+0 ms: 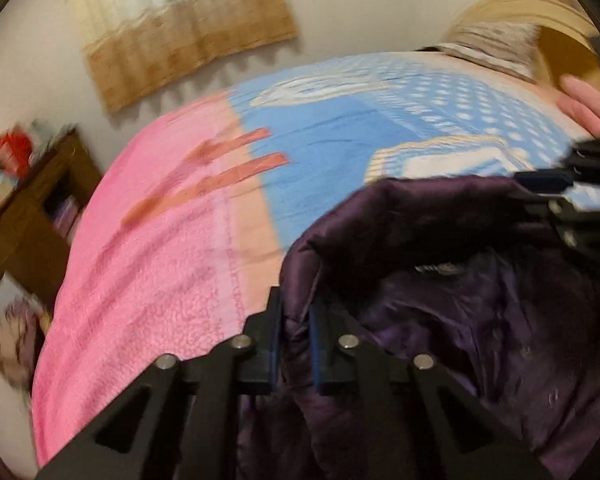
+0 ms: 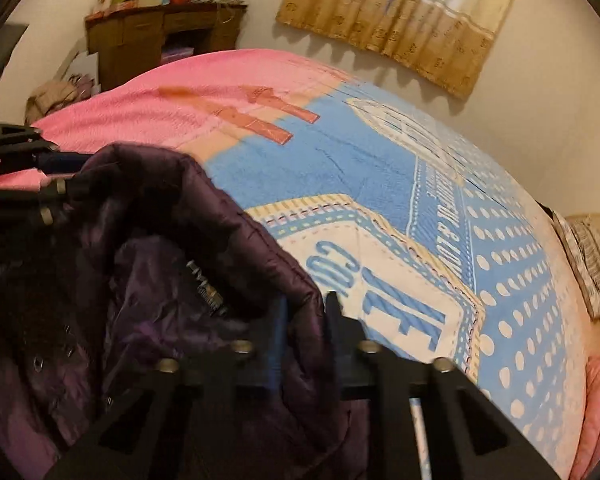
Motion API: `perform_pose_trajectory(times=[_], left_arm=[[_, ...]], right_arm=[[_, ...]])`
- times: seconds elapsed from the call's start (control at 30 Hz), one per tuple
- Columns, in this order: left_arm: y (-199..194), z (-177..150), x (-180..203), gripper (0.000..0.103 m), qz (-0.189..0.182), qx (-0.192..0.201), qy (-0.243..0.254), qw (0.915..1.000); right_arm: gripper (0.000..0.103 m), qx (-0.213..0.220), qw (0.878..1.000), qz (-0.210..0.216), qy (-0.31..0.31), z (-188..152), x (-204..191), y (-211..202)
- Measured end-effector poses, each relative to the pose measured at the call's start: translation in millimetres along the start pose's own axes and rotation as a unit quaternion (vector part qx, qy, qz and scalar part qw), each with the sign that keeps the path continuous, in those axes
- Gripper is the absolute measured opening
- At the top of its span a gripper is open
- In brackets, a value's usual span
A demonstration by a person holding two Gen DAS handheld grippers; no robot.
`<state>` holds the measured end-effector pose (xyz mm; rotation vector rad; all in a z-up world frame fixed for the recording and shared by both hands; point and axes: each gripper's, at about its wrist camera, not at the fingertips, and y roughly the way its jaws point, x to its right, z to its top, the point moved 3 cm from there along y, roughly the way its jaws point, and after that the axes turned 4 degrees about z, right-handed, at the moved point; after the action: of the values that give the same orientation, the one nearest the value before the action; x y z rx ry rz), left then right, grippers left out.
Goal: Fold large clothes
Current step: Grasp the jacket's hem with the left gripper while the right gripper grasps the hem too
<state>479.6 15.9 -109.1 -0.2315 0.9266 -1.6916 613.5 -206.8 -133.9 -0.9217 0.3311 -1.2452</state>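
Note:
A dark purple padded jacket (image 1: 440,280) is held up over a bed, its shiny lining and neck label facing me. My left gripper (image 1: 296,312) is shut on the jacket's collar edge at the left. My right gripper (image 2: 306,312) is shut on the collar edge at the right; the jacket (image 2: 160,280) hangs to its left. The right gripper also shows in the left wrist view (image 1: 540,184), and the left gripper in the right wrist view (image 2: 60,176). The lower part of the jacket is hidden.
The bed is covered by a pink and blue printed blanket (image 2: 380,168). A brown wooden desk (image 2: 160,36) with clutter stands by the wall. A beige curtain (image 2: 412,20) hangs behind. A pillow (image 2: 592,264) and a wooden headboard (image 1: 564,40) lie at the bed's end.

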Motion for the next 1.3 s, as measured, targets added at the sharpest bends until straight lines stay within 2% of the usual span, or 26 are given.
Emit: perform_pose_trajectory(times=[0.13, 0.2, 0.27, 0.33, 0.4, 0.43, 0.47, 0.6, 0.67, 0.77, 0.9, 0.93, 0.97, 1.0, 1.03, 1.07, 1.1, 1.17, 1.23, 1.27, 1.3], left_arm=[[-46, -22, 8, 0.011, -0.006, 0.060, 0.079, 0.9950], [-59, -38, 13, 0.011, -0.022, 0.070, 0.108, 0.9914], [-62, -57, 21, 0.011, -0.014, 0.068, 0.147, 0.9867], [-53, -75, 31, 0.011, -0.003, 0.050, 0.185, 0.9814], [-42, -91, 42, 0.011, 0.022, 0.035, 0.225, 0.9735], [-40, -94, 45, 0.011, 0.026, 0.031, 0.230, 0.9724], [-39, -94, 46, 0.011, 0.027, 0.030, 0.230, 0.9723], [-50, -83, 40, 0.014, 0.015, 0.026, 0.203, 0.9787], [-69, -71, 33, 0.014, -0.003, 0.040, 0.176, 0.9836], [-100, -50, 16, 0.019, -0.052, 0.070, 0.119, 0.9891], [-134, -33, 2, 0.021, -0.108, 0.100, 0.064, 0.9871], [-136, -30, -1, 0.022, -0.108, 0.106, 0.057, 0.9868], [-136, -25, -3, 0.026, -0.101, 0.114, 0.046, 0.9873], [-130, -21, -6, 0.041, -0.084, 0.119, 0.033, 0.9888], [-119, -17, -9, 0.056, -0.063, 0.118, 0.022, 0.9908], [-103, -9, -14, 0.058, -0.038, 0.111, 0.005, 0.9930], [-86, -3, -18, 0.058, -0.028, 0.103, -0.012, 0.9942], [-38, 6, -24, 0.054, -0.020, 0.047, -0.054, 0.9972], [-8, 2, -19, 0.047, -0.039, -0.008, -0.073, 0.9966], [-1, -2, -12, 0.047, -0.046, -0.018, -0.062, 0.9969], [-1, -9, 1, 0.047, -0.053, -0.025, -0.037, 0.9976]], right_arm=[[0.011, 0.013, 1.000, -0.003, -0.019, -17, -2, -25], [0.009, 0.008, 1.000, 0.004, -0.025, -31, -3, -31], [0.007, -0.005, 1.000, 0.014, -0.026, -44, -6, -27], [0.007, -0.027, 0.999, 0.028, -0.027, -58, -11, -18], [0.006, -0.046, 0.998, 0.038, -0.029, -71, -19, -10], [0.000, -0.055, 0.997, 0.042, -0.030, -76, -23, -6], [0.000, -0.063, 0.996, 0.045, -0.032, -81, -25, -1], [0.000, -0.053, 0.997, 0.051, -0.020, -95, -24, 4], [0.000, -0.047, 0.997, 0.061, -0.008, -95, -21, 5], [0.000, -0.031, 0.996, 0.080, 0.009, -94, -14, -3], [0.005, -0.009, 0.995, 0.093, 0.024, -89, -3, -33], [0.009, 0.005, 0.995, 0.096, 0.028, -86, 0, -42], [0.018, 0.018, 0.994, 0.102, 0.038, -82, 3, -51], [0.027, 0.036, 0.991, 0.114, 0.058, -74, 8, -61], [0.051, 0.052, 0.988, 0.121, 0.077, -67, 13, -67], [0.073, 0.071, 0.984, 0.125, 0.103, -58, 20, -73], [0.077, 0.092, 0.978, 0.129, 0.132, -48, 25, -77], [0.077, 0.088, 0.976, 0.133, 0.149, -28, 27, -69], [0.074, 0.074, 0.981, 0.104, 0.148, -11, 24, -55], [0.060, 0.061, 0.985, 0.090, 0.136, -3, 19, -45], [0.053, 0.047, 0.987, 0.083, 0.131, 0, 15, -36]])
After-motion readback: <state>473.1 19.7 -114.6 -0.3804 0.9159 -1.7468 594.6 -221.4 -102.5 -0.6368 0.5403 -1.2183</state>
